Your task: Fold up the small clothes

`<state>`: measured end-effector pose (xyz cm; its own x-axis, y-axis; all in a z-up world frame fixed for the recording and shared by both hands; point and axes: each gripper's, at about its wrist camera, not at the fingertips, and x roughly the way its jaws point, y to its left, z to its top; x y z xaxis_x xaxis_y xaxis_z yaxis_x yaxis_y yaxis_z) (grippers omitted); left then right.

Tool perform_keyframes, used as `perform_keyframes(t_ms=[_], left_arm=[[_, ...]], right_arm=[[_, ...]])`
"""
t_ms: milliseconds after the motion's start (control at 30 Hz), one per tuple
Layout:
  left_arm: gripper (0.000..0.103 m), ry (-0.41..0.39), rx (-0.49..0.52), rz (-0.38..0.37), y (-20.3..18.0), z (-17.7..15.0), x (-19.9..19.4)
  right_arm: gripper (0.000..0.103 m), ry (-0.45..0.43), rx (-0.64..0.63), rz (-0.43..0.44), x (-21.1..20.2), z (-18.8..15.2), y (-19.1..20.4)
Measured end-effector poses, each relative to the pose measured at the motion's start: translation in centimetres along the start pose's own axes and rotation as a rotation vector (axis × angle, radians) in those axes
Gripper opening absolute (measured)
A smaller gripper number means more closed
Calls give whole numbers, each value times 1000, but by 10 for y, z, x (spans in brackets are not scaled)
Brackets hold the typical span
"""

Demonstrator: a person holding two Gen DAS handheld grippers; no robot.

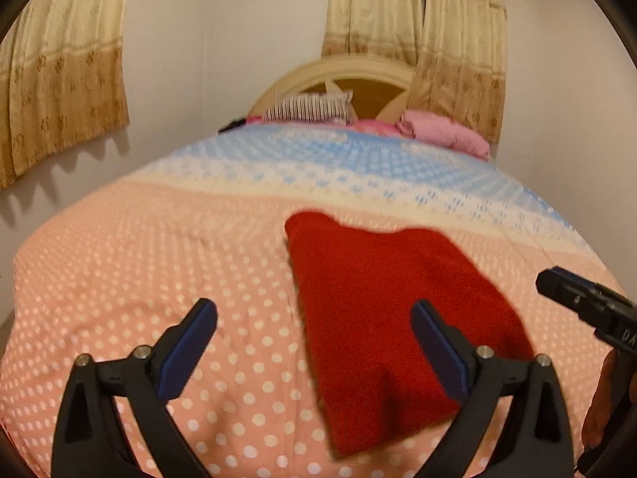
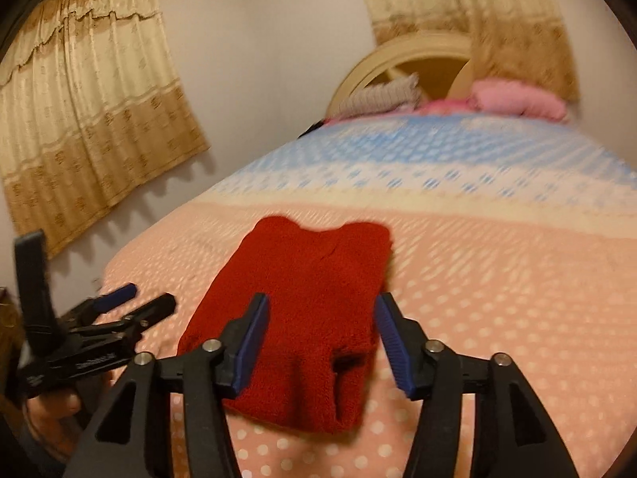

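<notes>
My left gripper (image 1: 314, 318) and right gripper (image 2: 323, 314) were both wide open and held nothing, above the folded red sweater (image 2: 302, 318) lying on the dotted pink bedspread (image 1: 159, 263)

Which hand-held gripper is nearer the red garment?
Right. The right hand-held gripper hangs open directly over the red garment; the left hand-held gripper sits open off its left edge, mostly over the bedspread.
</notes>
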<state>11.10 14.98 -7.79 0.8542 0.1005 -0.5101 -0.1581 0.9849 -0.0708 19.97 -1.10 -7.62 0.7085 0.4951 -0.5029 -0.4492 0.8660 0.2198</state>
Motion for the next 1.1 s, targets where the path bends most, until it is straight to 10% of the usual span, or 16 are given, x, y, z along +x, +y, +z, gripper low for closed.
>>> perform_keyframes(t_ms=[1100], left_arm=[[103,-54,3,-30,-5,8,-20]], right_arm=[[59,-70,2,-30,-47,6,7]])
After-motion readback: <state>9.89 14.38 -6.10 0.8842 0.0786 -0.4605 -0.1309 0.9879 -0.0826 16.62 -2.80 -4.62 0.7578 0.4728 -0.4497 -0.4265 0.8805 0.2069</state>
